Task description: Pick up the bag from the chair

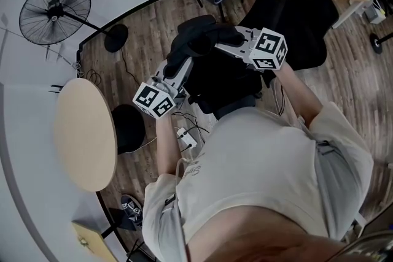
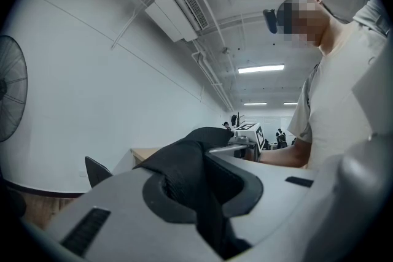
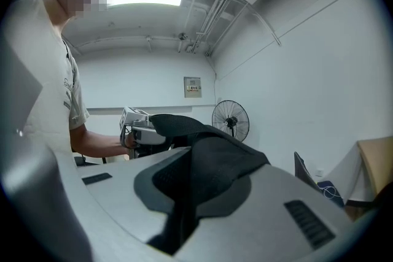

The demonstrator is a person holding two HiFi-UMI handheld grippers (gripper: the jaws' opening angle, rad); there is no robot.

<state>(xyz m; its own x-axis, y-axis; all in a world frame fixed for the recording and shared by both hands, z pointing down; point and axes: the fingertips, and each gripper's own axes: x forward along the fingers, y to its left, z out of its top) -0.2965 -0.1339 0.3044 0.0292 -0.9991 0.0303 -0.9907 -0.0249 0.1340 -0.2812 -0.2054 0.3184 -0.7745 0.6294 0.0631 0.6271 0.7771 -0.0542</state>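
Bag (image 1: 212, 80), black fabric: top fold clamped in the jaws of both left gripper (image 1: 183, 63) and right gripper (image 1: 225, 42), held up just beside the chair (image 1: 304, 9); pickup apparently near complete, only carrying clear left.

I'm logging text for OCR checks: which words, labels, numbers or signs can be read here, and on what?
No text here can be read.
Wall notice: too small to read.
Shirt print: too small and blurred to read.
Marker cubes: black-and-white square patterns only, no letters.
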